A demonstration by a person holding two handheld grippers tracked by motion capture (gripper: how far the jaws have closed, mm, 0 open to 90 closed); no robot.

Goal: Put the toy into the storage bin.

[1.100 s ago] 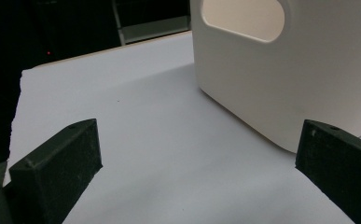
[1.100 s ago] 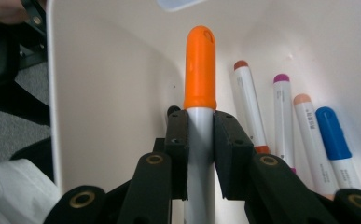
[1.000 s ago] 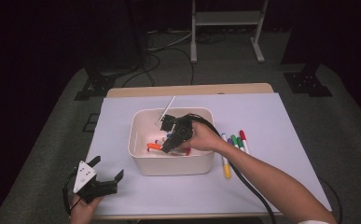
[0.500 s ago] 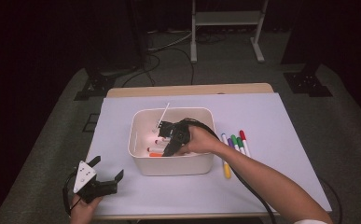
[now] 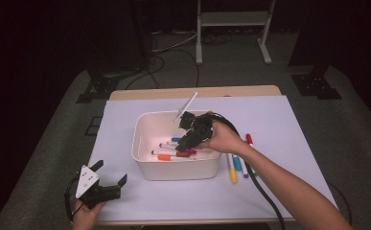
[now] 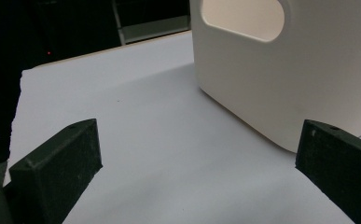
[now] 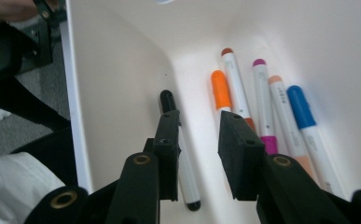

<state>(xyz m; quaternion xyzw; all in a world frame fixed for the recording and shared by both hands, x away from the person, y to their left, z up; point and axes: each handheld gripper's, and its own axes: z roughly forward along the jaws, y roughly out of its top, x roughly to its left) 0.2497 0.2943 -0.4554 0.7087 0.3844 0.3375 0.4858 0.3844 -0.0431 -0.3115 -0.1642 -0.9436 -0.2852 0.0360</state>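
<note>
A white bin (image 5: 173, 170) stands in the middle of the table with several markers (image 5: 173, 154) lying in it. My right gripper (image 5: 189, 136) hangs tilted down inside the bin. Its jaws have just been opening and nothing is between them (image 7: 199, 126). A black-capped marker (image 7: 183, 154) lies on the bin floor (image 7: 122, 84) right under the left jaw. Orange (image 7: 220, 88), magenta (image 7: 263, 102) and blue (image 7: 304, 112) markers lie past the right jaw. My left gripper (image 5: 111, 171) rests open near the front left corner, its jaws (image 6: 197, 154) wide and pointing at the bin wall (image 6: 285, 70).
Several more markers (image 5: 232, 170) lie on the white sheet (image 5: 279, 120) just right of the bin, beneath the right forearm. The right gripper's cable (image 5: 264, 196) trails back along that arm. Dark floor and stands surround the table.
The right gripper dipped lower into the bin, then came up a little and to the right with its jaws now apart. The left gripper has stayed still.
</note>
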